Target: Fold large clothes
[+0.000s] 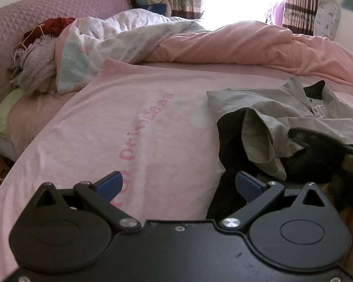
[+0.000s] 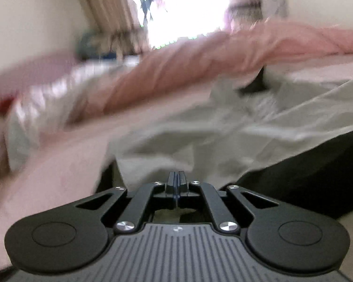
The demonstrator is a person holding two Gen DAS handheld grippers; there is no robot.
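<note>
The left gripper (image 1: 179, 185) fills the bottom of its frame, black body and linkage arms spread, its two blue-tipped fingers (image 1: 110, 184) set wide apart with a clear gap between them. The right gripper (image 2: 177, 183) sits bottom centre of its blurred frame, linkage arms drawn in, fingers pressed together, tips pointing up the frame.

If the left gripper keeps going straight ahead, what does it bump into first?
Probably the pink shirt spread flat on the bed. The left gripper is open just above it; the grey shirt lies to its right.
</note>
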